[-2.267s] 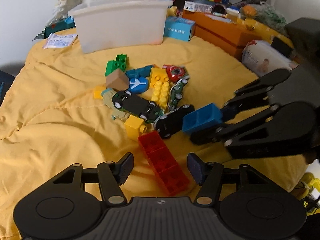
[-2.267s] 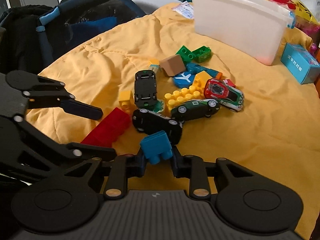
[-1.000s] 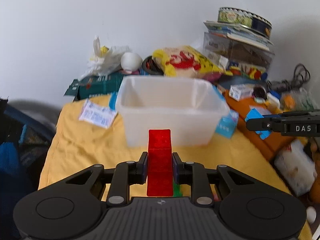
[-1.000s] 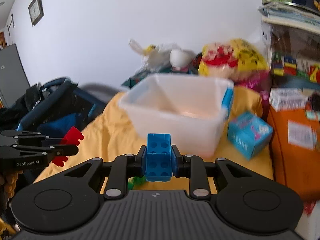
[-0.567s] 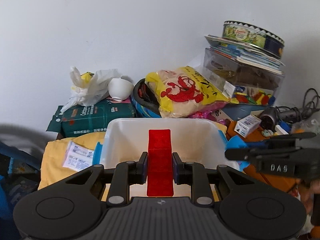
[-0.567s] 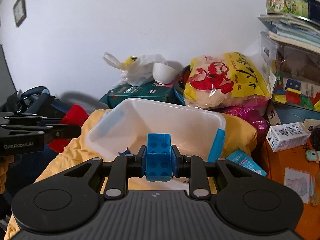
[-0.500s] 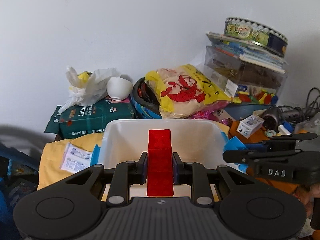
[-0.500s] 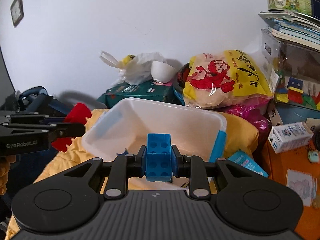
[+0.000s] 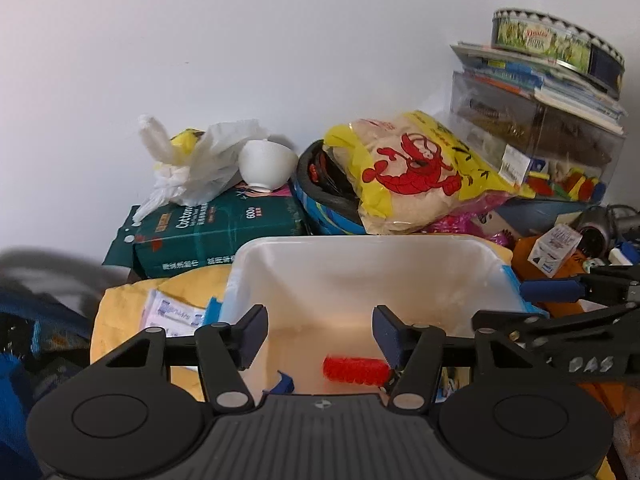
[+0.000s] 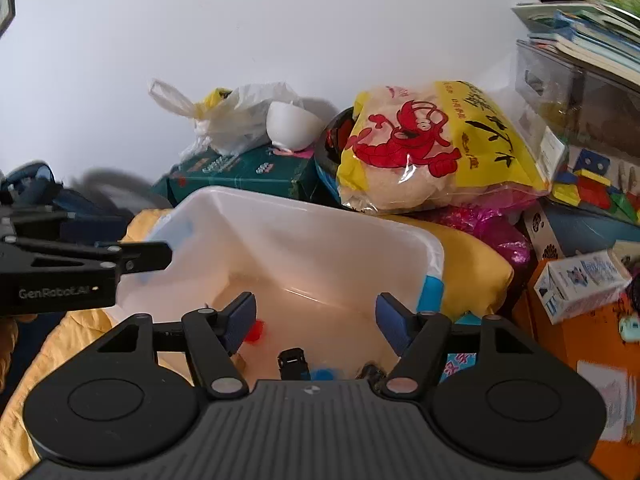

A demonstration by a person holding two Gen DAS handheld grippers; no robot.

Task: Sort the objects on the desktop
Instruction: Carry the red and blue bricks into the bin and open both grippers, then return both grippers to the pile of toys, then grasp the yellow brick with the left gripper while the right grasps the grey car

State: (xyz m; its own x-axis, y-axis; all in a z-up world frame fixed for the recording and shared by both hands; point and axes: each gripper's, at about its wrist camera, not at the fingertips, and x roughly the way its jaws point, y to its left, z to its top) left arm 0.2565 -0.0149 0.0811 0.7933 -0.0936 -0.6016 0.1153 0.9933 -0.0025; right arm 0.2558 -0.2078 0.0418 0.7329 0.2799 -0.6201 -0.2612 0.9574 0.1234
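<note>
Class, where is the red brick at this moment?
In the left wrist view, the red brick lies inside the white bin, low right of centre, beside the right jaw.

Black gripper [image 9: 319, 334] bodies with ribbed tops, silver screws, dark-blue padded jaws.

We saw a translucent, smooth plastic bin [image 9: 360, 276] on soft, quilted yellow cloth [image 10: 476, 272]. The snack bag [image 10: 436, 148] was glossy, crinkled film (its print shone), and the gripper bodies looked like matt, ribbed black plastic.
</note>
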